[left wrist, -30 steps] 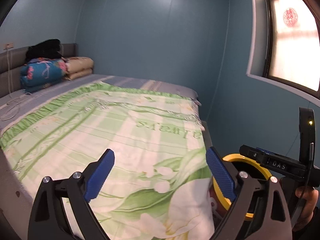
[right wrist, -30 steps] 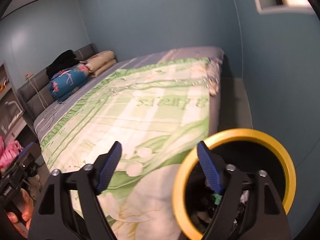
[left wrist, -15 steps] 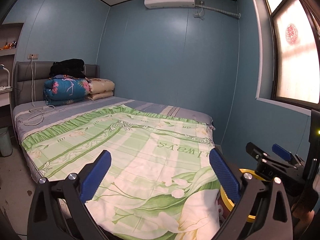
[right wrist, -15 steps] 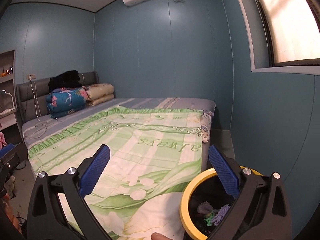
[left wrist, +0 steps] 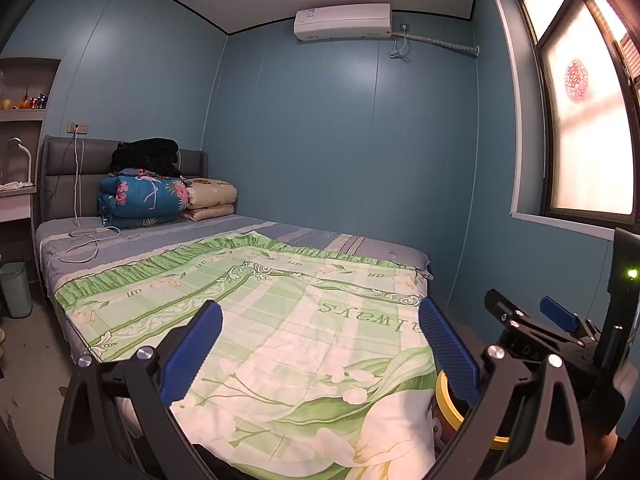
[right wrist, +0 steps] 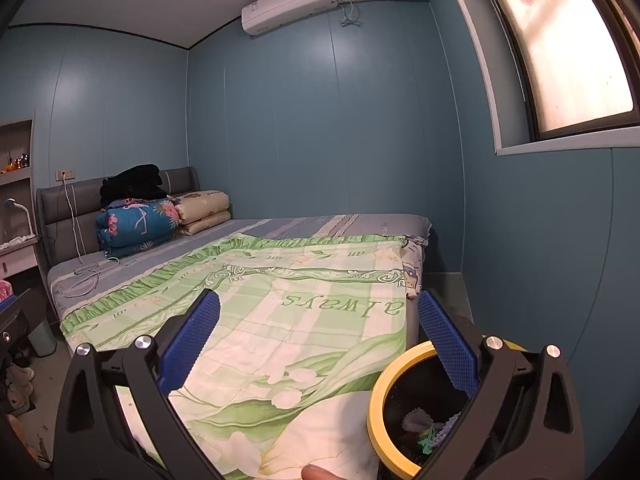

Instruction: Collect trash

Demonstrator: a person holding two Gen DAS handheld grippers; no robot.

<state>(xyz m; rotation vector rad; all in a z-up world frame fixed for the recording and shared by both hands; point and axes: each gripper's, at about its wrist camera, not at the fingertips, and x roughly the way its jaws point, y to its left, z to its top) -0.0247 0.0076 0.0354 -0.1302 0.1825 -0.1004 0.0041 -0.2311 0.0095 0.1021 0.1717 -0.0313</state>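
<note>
The trash bin (right wrist: 377, 400), dark with a yellow rim, stands on the floor by the bed's near right corner. Small purple and green scraps (right wrist: 420, 426) lie inside it. My right gripper (right wrist: 318, 302) is open above the quilt with nothing between its blue pads, and its right finger overlaps the bin's rim in the picture. My left gripper (left wrist: 319, 312) is open too and holds nothing. In the left wrist view a strip of the bin's rim (left wrist: 445, 402) shows behind the right finger, with the right gripper (left wrist: 524, 312) further right.
A bed with a green floral quilt (left wrist: 280, 320) fills the middle. Folded quilts (left wrist: 140, 200) and a white cable (left wrist: 84, 240) lie near the headboard. A small grey bin (left wrist: 16, 288) stands on the floor at left. A fingertip (right wrist: 316, 472) shows at the bottom edge.
Both grippers have lifted and tilted up from the bin, so the whole room and the air conditioner now show. The right jaws have spread wider. The bin sits lower in both views.
</note>
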